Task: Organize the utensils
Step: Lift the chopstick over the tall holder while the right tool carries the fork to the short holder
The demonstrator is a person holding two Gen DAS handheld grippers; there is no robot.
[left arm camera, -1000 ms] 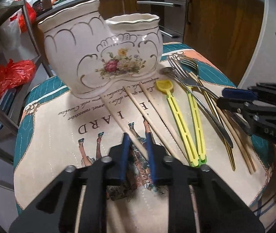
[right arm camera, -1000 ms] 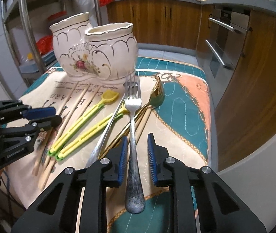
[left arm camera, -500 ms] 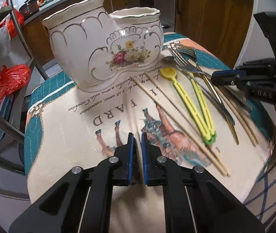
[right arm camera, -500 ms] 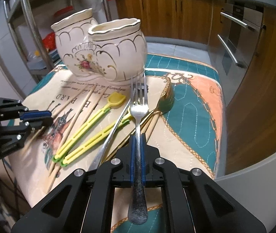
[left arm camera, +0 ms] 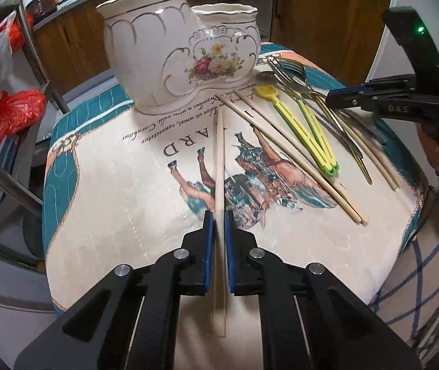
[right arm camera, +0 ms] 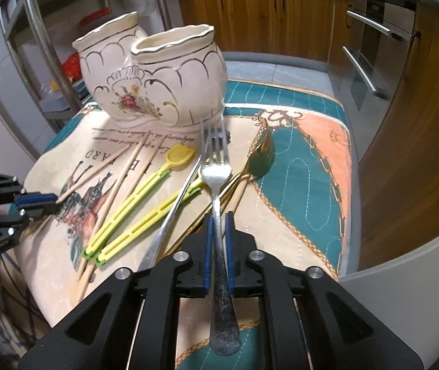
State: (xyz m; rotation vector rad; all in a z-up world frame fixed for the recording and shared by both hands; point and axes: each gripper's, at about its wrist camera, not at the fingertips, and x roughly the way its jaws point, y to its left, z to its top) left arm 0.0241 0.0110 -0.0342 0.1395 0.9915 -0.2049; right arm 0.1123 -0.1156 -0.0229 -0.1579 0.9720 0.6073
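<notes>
Chopstick (left arm camera: 220, 166): clamped near its thick end between the jaws of the left gripper (left arm camera: 218, 231), tip pointing at the base of the ceramic holder (left arm camera: 185, 58); it looks lifted clear of the cloth, though I cannot be sure.
Fork (right arm camera: 217, 166): handle pinched in the jaws of the right gripper (right arm camera: 218, 231), tines aimed at the nearer cup of the holder.
Holder: a double-cup vase at the far edge of the cloth-covered worktop (right arm camera: 308, 166); I cannot see inside either cup.
Left on the cloth: two more chopsticks (left arm camera: 284, 154), a pair of yellow-green utensils (right arm camera: 139, 203), a second silver piece (right arm camera: 173, 212), a gold spoon (right arm camera: 261, 154).
Step in hand: both picks made, carry to the holder not yet done.
Next move: tip each piece upright and lower it over a rim, probably one cup for chopsticks and one for cutlery, keeping the two grippers apart.
</notes>
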